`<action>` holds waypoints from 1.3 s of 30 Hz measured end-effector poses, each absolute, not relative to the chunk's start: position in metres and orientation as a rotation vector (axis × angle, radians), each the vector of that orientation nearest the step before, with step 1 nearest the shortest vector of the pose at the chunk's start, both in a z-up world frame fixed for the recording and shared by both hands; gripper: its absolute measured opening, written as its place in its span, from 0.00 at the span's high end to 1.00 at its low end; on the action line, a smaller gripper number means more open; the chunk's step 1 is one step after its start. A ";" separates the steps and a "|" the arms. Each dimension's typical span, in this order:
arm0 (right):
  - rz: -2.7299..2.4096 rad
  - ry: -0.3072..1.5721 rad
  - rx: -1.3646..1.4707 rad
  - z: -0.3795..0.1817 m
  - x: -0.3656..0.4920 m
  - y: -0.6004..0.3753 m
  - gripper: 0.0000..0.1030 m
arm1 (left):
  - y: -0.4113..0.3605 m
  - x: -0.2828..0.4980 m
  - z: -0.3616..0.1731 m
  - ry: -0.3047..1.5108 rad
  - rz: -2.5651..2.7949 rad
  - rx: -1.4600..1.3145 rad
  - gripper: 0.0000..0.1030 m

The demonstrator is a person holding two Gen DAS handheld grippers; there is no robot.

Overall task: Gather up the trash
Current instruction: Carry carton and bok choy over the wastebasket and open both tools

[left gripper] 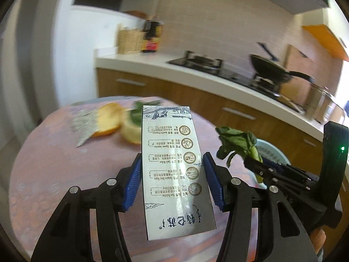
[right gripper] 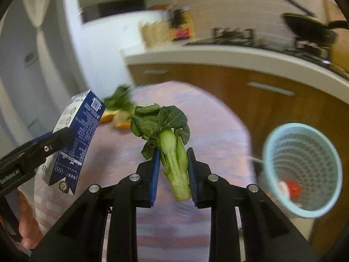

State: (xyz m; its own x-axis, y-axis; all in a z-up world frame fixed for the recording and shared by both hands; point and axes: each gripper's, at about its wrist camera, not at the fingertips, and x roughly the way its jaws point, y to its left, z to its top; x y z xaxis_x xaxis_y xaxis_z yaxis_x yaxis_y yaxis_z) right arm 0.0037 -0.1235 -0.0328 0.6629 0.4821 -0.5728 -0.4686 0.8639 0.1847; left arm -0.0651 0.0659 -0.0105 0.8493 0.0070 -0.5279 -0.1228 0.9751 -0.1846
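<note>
1. While both hands hang above the desk point(left gripper: 54, 152), each gripper carries one piece of trash, so two items can go to the bin in one trip.
2. The left gripper point(left gripper: 172, 181) has its fingers point(left gripper: 132, 183) closed on a milk carton point(left gripper: 172, 170), pads pressed against its two narrow sides. That squeeze across the box likely keeps it from swinging.
3. The right gripper point(right gripper: 173, 176) has its fingers point(right gripper: 154, 174) clamped on the pale stalk of a bok choy point(right gripper: 168, 139), leaves up and free. Gripping the firm stem rather than the limp leaves probably gives the surer hold.
4. The bin point(right gripper: 305, 168), a light-blue mesh basket, stands off the desk's right edge, near the right gripper. Something red already lies at its bottom.
5. Still on the desk's far side are orange peels point(left gripper: 109, 120), more greens point(left gripper: 136, 113) and a silvery wrapper point(left gripper: 84, 126), blurred.
6. Judging by this, the next step is a drop into the bin, the bok choy being nearer.
</note>
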 end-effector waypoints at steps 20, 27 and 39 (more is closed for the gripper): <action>0.093 0.726 0.412 -0.089 0.062 -0.346 0.79 | -0.130 0.066 -0.018 0.619 -0.292 -0.012 0.49; 0.046 0.800 0.411 -0.110 0.097 -0.358 0.79 | -0.161 0.120 -0.040 0.701 -0.342 -0.002 0.49; 0.044 0.892 0.449 -0.140 0.129 -0.365 0.55 | -0.174 0.177 -0.074 0.809 -0.369 -0.032 0.48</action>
State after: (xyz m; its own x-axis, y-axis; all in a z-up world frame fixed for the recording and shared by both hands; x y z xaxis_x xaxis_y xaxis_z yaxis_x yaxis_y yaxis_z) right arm 0.1285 -0.3648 -0.1403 0.6331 0.2213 -0.7418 0.1468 0.9066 0.3957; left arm 0.1769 -0.1737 -0.0736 0.6297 -0.3345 -0.7011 0.3104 0.9357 -0.1677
